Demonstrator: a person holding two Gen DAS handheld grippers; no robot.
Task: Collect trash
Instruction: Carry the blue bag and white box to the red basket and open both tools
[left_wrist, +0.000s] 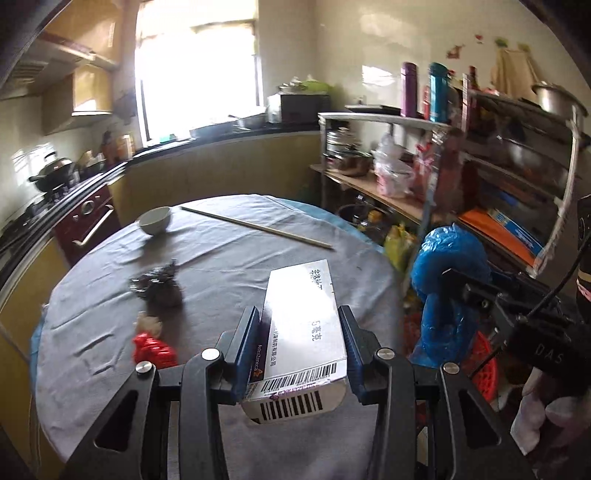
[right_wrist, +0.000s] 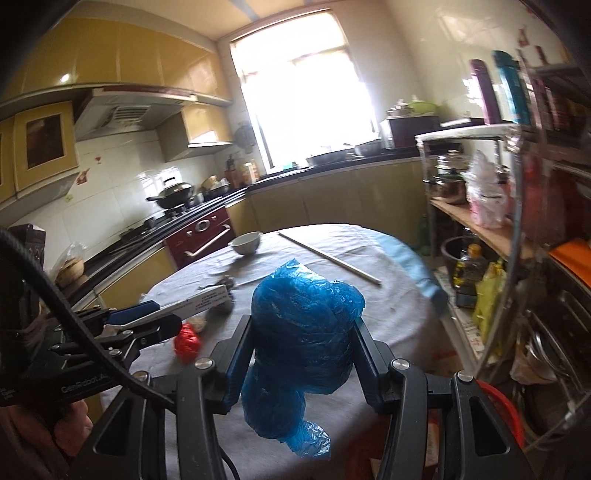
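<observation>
My left gripper is shut on a white medicine box with barcodes, held above the round table. My right gripper is shut on a crumpled blue plastic bag, also held above the table; the bag also shows in the left wrist view at the right. On the table lie a red wrapper, a crumpled silver foil piece and a pale scrap. The left gripper with the box shows in the right wrist view.
A white bowl and a chopstick lie at the table's far side. A cluttered shelf rack stands to the right, with a red basket on the floor below. Kitchen counters and a stove run along the left and back.
</observation>
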